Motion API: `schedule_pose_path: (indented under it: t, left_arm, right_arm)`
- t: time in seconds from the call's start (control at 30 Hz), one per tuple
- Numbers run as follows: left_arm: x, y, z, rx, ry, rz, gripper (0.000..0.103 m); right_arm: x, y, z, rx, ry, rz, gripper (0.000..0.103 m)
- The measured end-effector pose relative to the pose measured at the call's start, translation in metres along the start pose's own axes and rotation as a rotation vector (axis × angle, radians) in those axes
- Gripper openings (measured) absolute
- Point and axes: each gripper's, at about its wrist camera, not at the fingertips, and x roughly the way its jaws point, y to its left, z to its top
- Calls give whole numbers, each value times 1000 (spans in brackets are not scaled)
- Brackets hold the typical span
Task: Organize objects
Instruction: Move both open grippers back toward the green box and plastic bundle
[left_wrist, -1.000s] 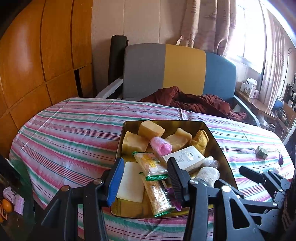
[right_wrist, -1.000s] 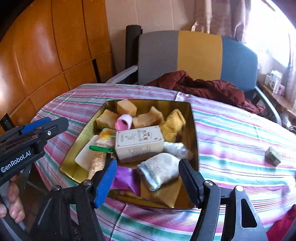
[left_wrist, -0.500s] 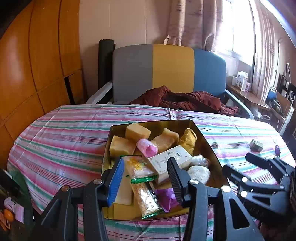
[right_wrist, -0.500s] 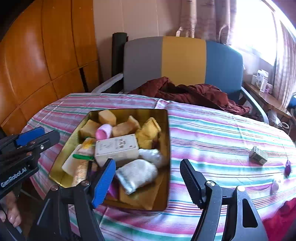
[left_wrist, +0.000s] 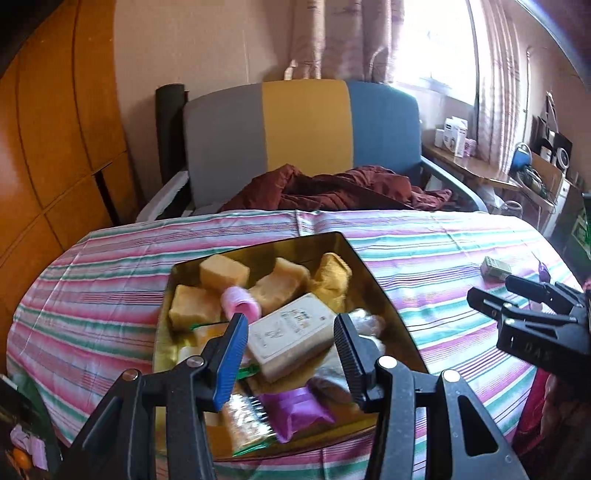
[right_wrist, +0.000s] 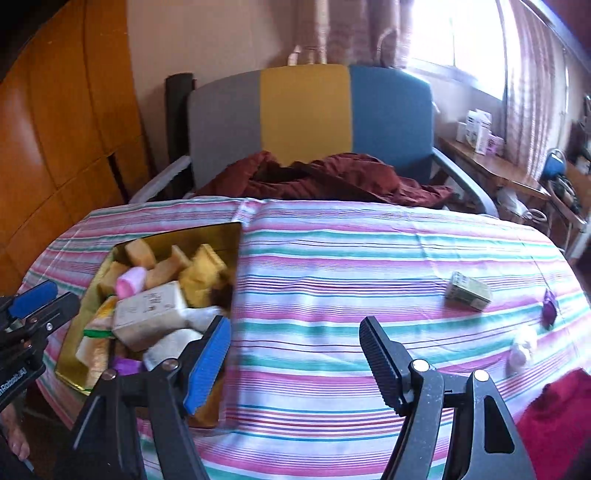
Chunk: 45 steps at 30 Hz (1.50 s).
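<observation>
The gold tray sits at about nine o'clock on the striped worktop, heaped with yellow sponge blocks, a pink roller, a white box, snack packets and a purple packet. Three small things lie outside it, well apart, toward three o'clock: a small green box, a purple piece and a pale lump.

Over the last second both views have slid rightward. The tray, a second ago centred ahead of the right tool, now lies at its left edge, and the loose things have come into its field. The right tool is released, jaws spread over bare cloth, nothing between them. The left tool is also released, its jaws partly apart above the tray's near end, framing the white box without pressing it.

This suggests the right hand is heading for the strays, probably the green box first, to bring them to the tray. A multicoloured chair with a maroon cloth stands at twelve o'clock.
</observation>
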Motion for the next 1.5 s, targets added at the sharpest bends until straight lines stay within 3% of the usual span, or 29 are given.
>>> schedule_pose_path:
  t: [0.8,1.13,1.5]
  left_arm:
    - [35,-68,15,127,38,-66,49]
    - [53,-94,18,162,61,-93,49]
    - [62,-119,35,167,50,-123,49]
  right_arm:
    - [17,-158,21,206,139,-227,73]
    - [39,-245,7,389,155,-312,73]
    - [49,-259,-10,467,181,-318,73]
